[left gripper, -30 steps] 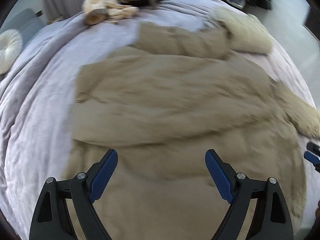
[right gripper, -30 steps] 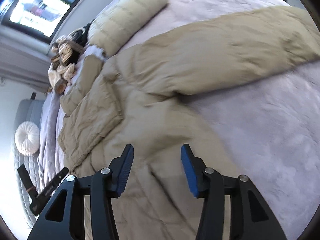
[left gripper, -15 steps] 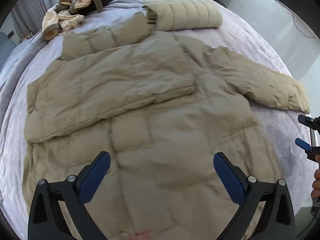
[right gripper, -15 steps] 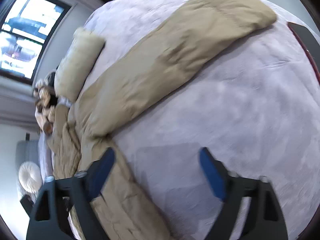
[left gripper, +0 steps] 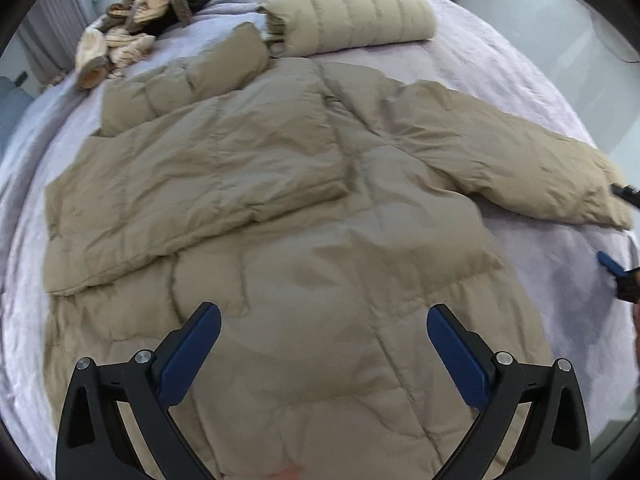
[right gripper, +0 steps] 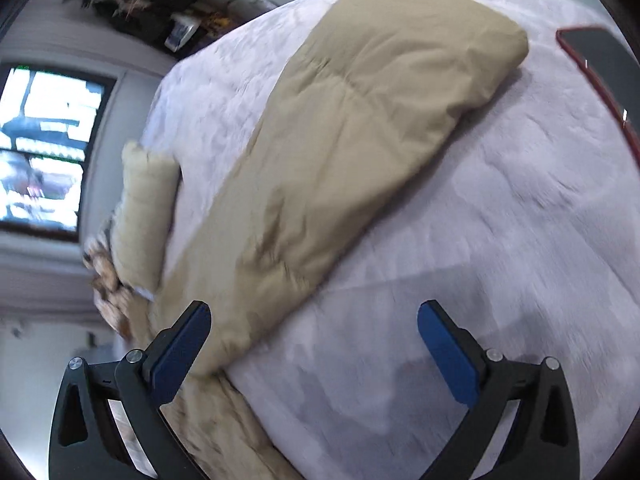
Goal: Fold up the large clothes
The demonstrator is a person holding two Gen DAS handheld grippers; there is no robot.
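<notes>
my left tongs (left gripper: 323,354) released over jacket (left gripper: 320,280) | my right tongs (right gripper: 314,346) released beside sleeve (right gripper: 340,152) | risk: slippery puffy sleeve springs back, undoing fold

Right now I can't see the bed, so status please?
Left gripper open, right gripper open, both empty. Tan puffer jacket flat, one sleeve folded in, other sleeve still out. Nothing blocking.
</notes>
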